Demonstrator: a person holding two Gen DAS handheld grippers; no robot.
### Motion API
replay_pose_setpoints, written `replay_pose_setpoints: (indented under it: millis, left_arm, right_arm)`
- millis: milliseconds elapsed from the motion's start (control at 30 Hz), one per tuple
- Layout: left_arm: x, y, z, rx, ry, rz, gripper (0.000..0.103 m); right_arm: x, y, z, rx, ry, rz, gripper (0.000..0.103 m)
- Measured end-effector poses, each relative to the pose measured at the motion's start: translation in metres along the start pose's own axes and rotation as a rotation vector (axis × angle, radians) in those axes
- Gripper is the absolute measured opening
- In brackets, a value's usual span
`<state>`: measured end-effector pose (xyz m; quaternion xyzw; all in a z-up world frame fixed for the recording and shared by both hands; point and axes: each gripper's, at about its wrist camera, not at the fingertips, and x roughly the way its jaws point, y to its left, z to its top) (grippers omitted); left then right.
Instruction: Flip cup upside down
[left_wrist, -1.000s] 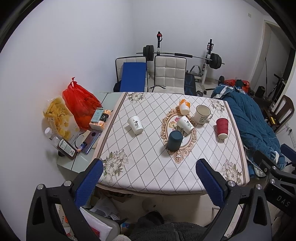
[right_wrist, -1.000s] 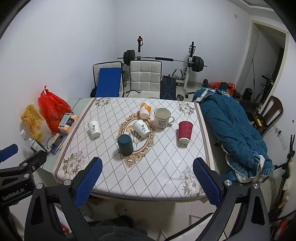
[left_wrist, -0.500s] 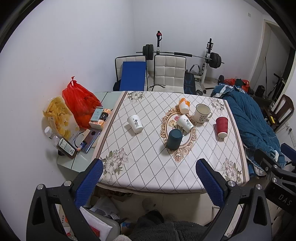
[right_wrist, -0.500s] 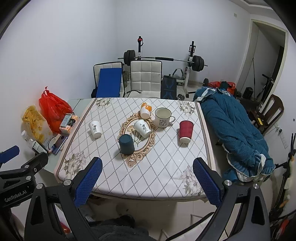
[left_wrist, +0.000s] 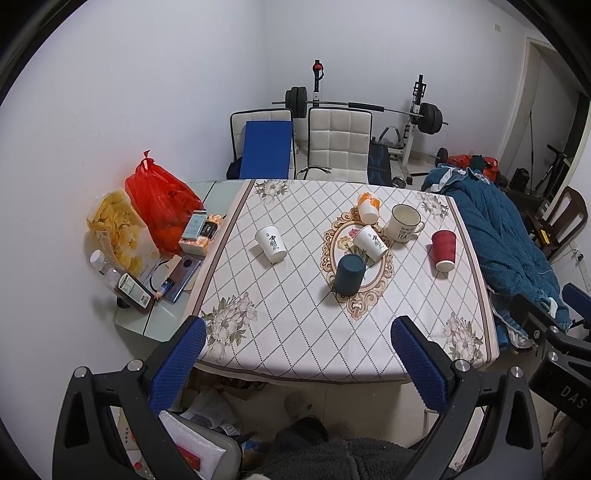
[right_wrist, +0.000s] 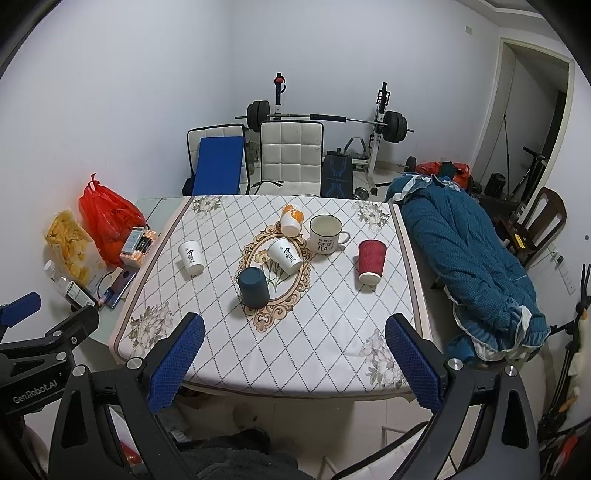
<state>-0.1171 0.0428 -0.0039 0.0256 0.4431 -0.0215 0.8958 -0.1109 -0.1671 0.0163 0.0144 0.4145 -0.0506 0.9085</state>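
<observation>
Several cups stand on a patterned tablecloth (left_wrist: 295, 317). A cream enamel mug (left_wrist: 403, 223) (right_wrist: 325, 234) stands mouth up. A dark blue cup (left_wrist: 349, 275) (right_wrist: 253, 287), a red paper cup (left_wrist: 443, 250) (right_wrist: 371, 261), two white paper cups (left_wrist: 271, 243) (left_wrist: 370, 243) and an orange-and-white cup (left_wrist: 368, 207) stand mouth down. My left gripper (left_wrist: 295, 356) and right gripper (right_wrist: 293, 356) are both open and empty, held above the table's near edge, well short of the cups.
A red bag (left_wrist: 159, 201), snack bag (left_wrist: 118, 232), boxes, a phone and bottles crowd the table's left side. A blue quilt (right_wrist: 469, 258) lies right of the table. Two chairs (left_wrist: 340, 146) and a barbell rack (left_wrist: 413, 110) stand behind it.
Both grippers have drifted slightly back and up from the table, so it sits a little smaller in view. The cups have not moved.
</observation>
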Motion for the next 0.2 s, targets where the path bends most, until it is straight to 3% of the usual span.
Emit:
replay_pose_setpoints:
  millis: [200]
  left_arm:
    - [-0.0034, 0.0035, -0.0029, -0.006, -0.013, 0.003, 0.103]
  right_arm:
    - [-0.0009, 0.0006, 0.0000, 0.001, -0.001, 0.001, 0.100]
